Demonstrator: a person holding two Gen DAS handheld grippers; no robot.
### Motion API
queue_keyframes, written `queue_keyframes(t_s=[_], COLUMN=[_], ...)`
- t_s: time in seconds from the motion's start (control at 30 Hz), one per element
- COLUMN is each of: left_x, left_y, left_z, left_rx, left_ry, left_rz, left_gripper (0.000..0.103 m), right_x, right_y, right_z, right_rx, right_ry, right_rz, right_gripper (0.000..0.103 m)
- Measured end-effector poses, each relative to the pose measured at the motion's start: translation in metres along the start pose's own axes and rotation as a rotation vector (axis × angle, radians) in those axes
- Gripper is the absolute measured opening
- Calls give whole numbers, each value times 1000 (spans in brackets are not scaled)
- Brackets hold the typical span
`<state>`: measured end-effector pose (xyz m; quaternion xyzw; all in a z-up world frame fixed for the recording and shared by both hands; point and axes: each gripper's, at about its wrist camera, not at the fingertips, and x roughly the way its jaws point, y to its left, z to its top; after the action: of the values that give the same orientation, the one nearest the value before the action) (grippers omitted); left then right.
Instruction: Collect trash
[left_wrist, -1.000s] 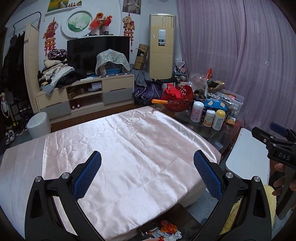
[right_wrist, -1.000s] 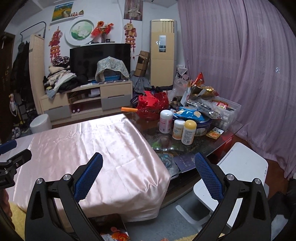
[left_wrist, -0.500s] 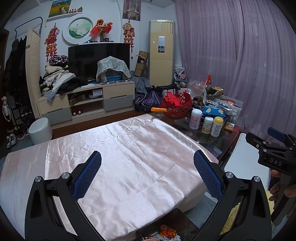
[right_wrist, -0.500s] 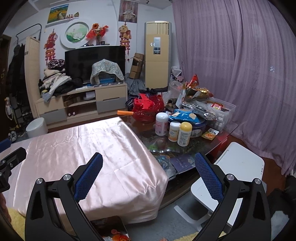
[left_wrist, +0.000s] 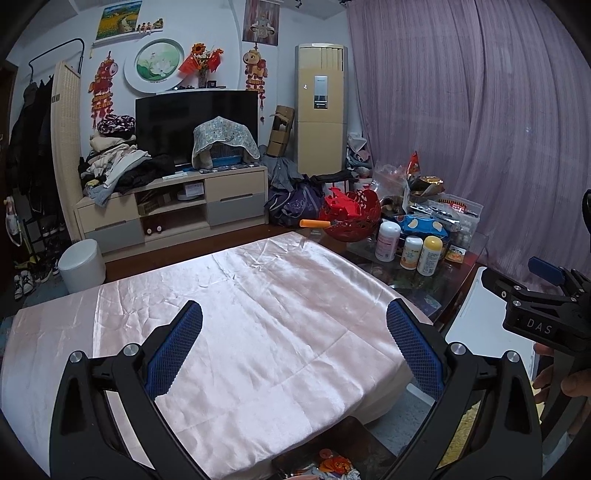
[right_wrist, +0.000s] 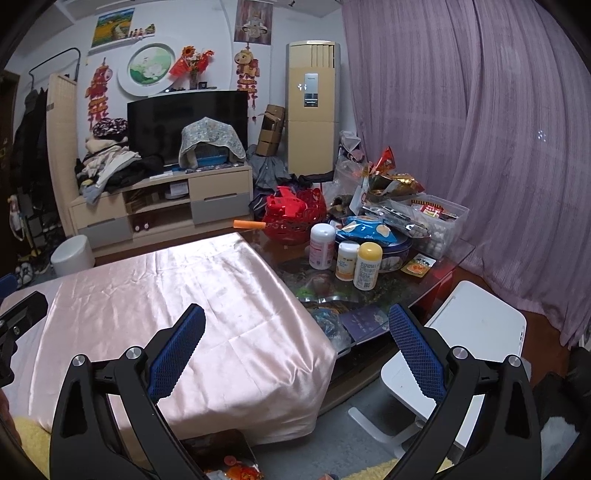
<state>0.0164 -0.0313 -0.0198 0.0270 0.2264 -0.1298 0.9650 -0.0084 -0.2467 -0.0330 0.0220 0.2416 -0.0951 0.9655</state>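
left view (left_wrist: 546, 314) shows right gripper — right view, white stool (right_wrist: 476, 328).

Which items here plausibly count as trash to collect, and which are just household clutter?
Likely for the job:
- colourful wrappers on the floor below the pink-covered table
- left gripper and right gripper, both open and empty

Just lying about:
- three bottles
- red basket
- snack bags, whether empty I cannot tell
- clothes pile
- white bin

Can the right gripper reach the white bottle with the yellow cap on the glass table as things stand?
Probably yes. The right gripper is open and empty, and the white bottle with the yellow cap stands at the front of the clutter, with bare glass table before it.
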Motion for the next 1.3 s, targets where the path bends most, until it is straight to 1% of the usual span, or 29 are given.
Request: queue_keyframes(t_s=[0.43,1.3], left_x=[-8,-9], left_y=[0,-1], left_z=[5,5], left_rx=[1,-1], left_ry=[-14,-14], left_rz=[-6,-6], left_gripper=[95,95], right_x=[-4,-6], right_y=[0,4], right_z=[2,0], right_rx=[7,5], right_ry=[-8,-1], right_rz=[-2,-3], right_gripper=[100,100])
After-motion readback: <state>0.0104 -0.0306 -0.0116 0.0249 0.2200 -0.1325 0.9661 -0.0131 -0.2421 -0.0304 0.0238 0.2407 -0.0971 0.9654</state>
